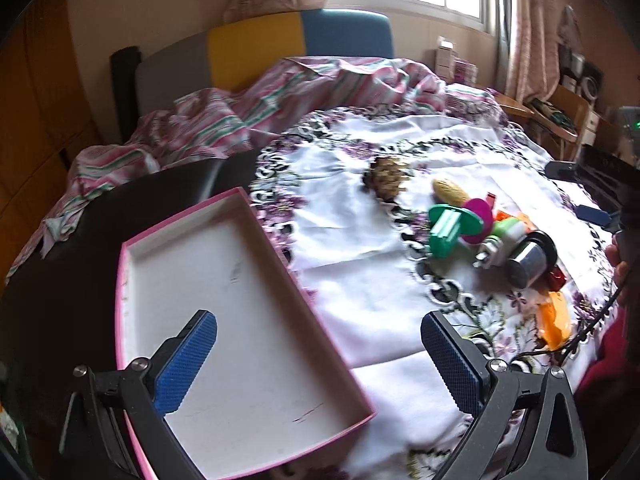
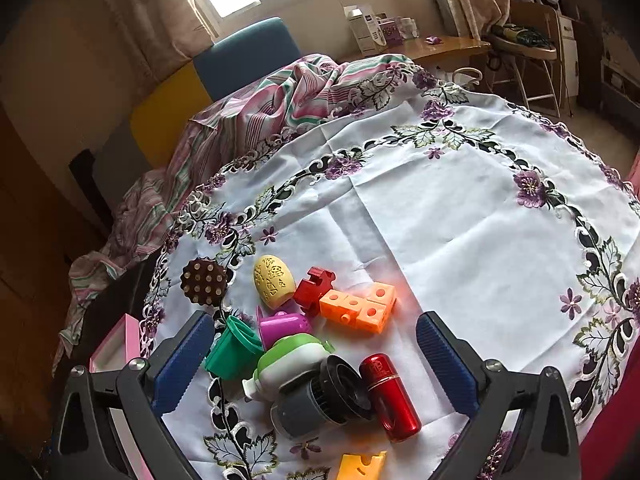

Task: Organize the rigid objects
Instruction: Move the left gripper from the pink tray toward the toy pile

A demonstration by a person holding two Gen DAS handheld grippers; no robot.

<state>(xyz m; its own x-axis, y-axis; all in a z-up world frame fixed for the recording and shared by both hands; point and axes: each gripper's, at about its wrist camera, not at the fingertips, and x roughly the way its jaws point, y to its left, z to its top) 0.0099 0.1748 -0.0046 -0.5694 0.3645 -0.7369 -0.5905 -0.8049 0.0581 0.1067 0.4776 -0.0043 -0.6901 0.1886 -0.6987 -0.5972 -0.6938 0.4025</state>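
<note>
Floral tablecloth point(image 2: 460, 208) under jumbled toys, no legible writing; left claw point(image 1: 320, 364) and right claw point(image 2: 316, 364) both agape, empty.

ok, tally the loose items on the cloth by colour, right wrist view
Red: 2, block, tube
Orange: 1, cube piece
Yellow: 2, egg, flat piece
Green: 2, cup, bottle
Purple: 1, cup
Brown: 1, disc
Grey-black: 1, cylinder
Total: 10

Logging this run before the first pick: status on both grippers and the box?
Left gripper open, over pink box, box empty. Right gripper open, holding nothing, above toy pile. All pieces on tablecloth. Nothing blocking the box.
</note>
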